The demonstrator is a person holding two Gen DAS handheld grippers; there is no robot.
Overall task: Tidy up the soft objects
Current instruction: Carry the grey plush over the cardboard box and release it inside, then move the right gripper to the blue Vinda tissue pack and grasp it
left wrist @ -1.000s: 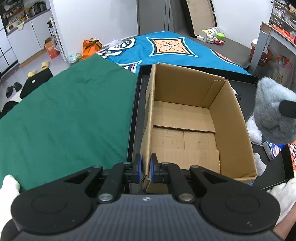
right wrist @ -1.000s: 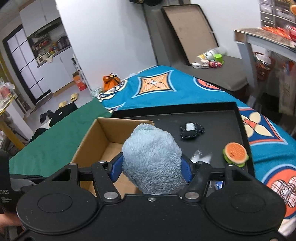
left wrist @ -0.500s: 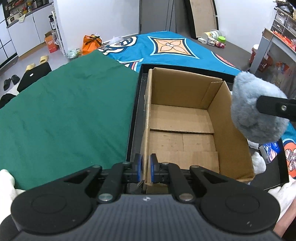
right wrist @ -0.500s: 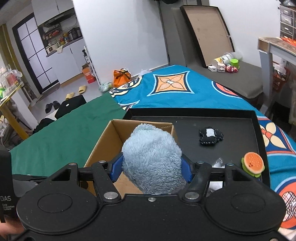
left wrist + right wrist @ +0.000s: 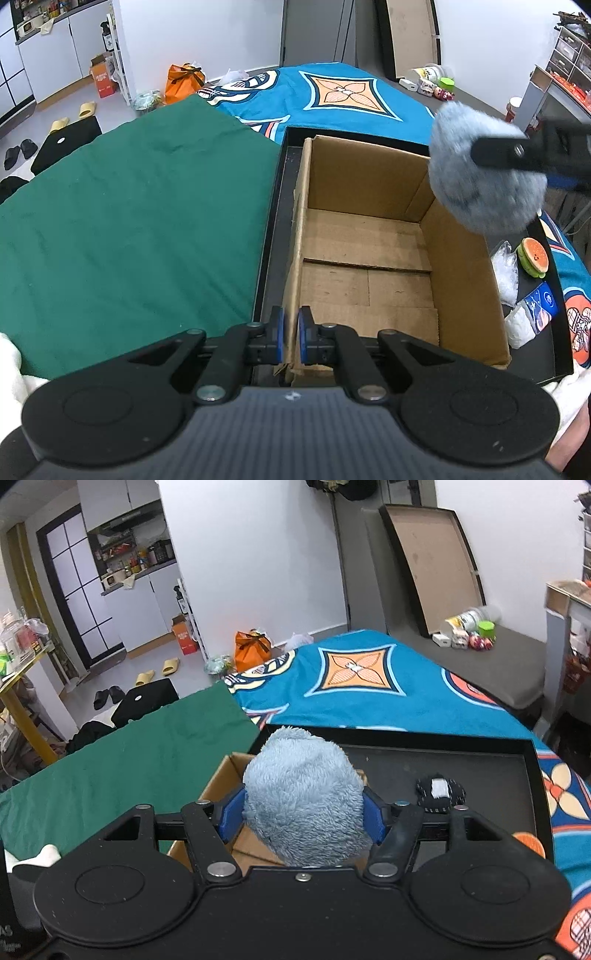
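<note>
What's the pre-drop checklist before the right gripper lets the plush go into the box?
1. Blue-grey plush between the right gripper pads, jaws opening: ok.
2. Plush above the cardboard box opening: cannot tell; in the left wrist view it hangs over the far right corner, partly past the wall.
3. Box interior free of objects: ok.
4. Left gripper shut on the box's near wall, steadying it: ok.
5. Box seated in the black tray: ok.
6. Burger toy and packets clear of the drop path, outside the box: ok.
</note>
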